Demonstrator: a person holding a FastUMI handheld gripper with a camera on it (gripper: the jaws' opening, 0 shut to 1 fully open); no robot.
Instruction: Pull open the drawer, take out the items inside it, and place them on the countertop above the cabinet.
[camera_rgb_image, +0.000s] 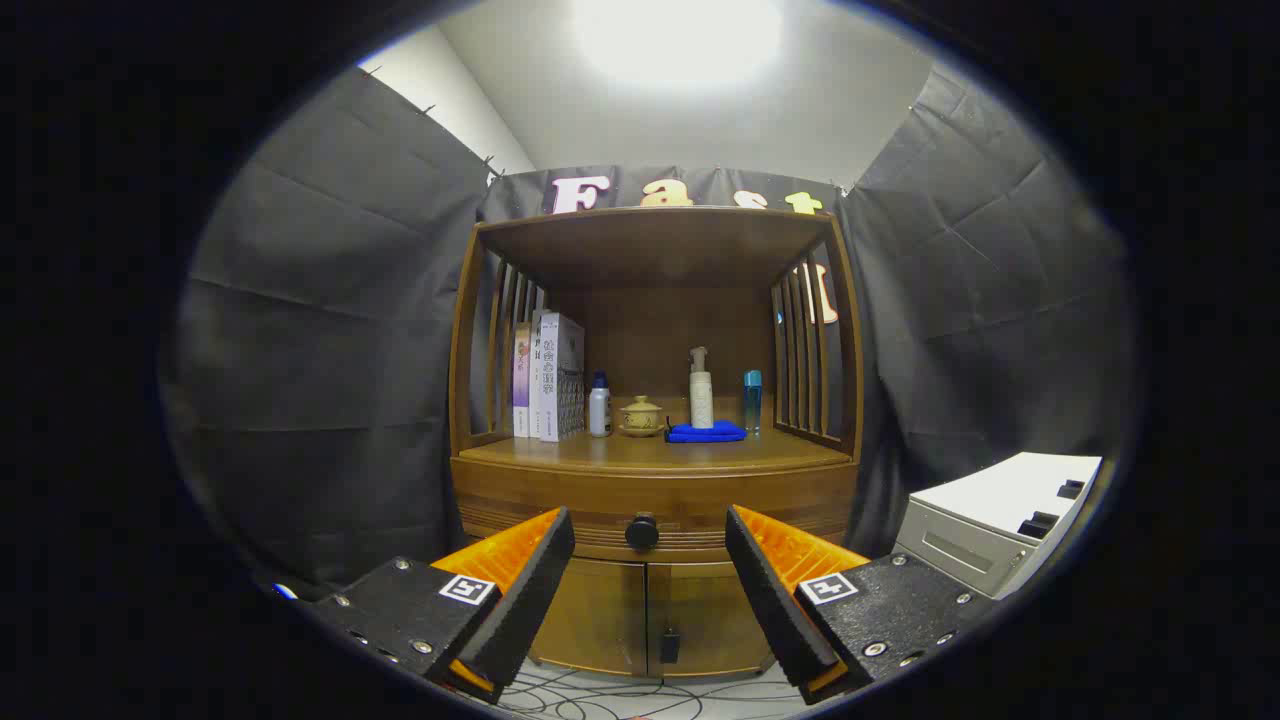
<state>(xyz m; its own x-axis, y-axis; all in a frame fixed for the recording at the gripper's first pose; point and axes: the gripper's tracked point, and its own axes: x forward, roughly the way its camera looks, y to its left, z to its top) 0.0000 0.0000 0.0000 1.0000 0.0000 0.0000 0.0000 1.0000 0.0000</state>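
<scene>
Tool (650, 560) gapes wide (empty) before one shut drawer's knob (642, 531); countertop (650, 452) carries three books (548, 377), three bottles (701, 390).

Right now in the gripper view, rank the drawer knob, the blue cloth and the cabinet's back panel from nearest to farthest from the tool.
1. Drawer knob: on the drawer front, ahead of the open tool, level with its fingertips' gap.
2. Blue cloth: on the countertop, above and beyond the knob.
3. Back panel: behind everything on the countertop.
</scene>
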